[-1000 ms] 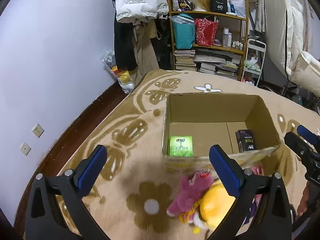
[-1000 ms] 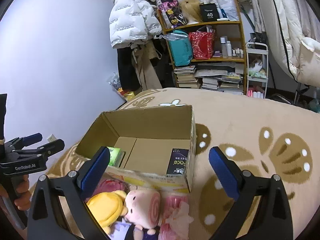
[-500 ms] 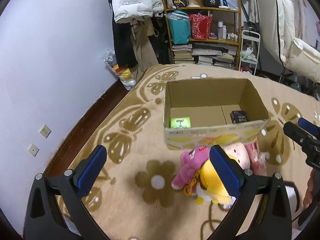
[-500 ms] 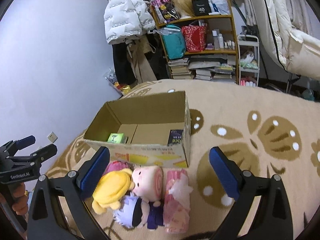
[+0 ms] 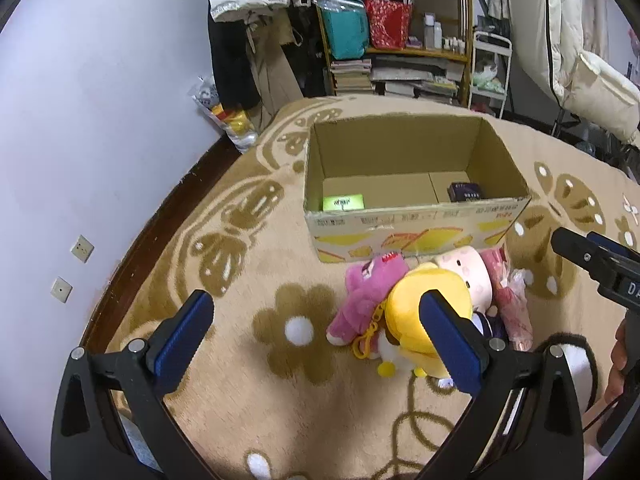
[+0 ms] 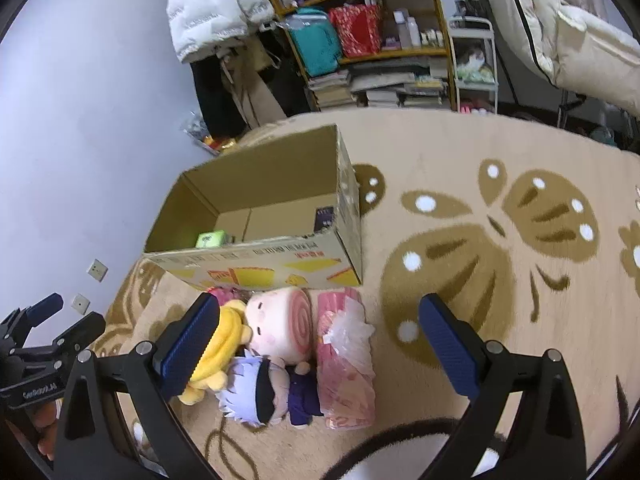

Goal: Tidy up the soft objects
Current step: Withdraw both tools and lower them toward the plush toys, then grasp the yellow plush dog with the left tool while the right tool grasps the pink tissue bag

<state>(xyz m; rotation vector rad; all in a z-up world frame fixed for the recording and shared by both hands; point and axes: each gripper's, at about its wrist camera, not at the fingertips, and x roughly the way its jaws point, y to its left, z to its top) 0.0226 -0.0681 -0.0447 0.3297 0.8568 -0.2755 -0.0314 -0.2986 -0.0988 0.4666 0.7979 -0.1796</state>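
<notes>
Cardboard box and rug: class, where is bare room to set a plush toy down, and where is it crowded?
Free: the cardboard box floor between the green packet and the dark packet; the rug right of the box. Crowded: the strip in front of the box, where the yellow plush, pink plush and pink wrapped bundle touch.

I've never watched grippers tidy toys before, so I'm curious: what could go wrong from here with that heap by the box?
The plush toys lie piled against each other, so gripping the yellow plush might drag the pink plush along by the yellow chain. The plastic-wrapped pink bundle looks slippery and may slide from the pads. The cardboard box is light; a bump from the open right gripper could shift it.
</notes>
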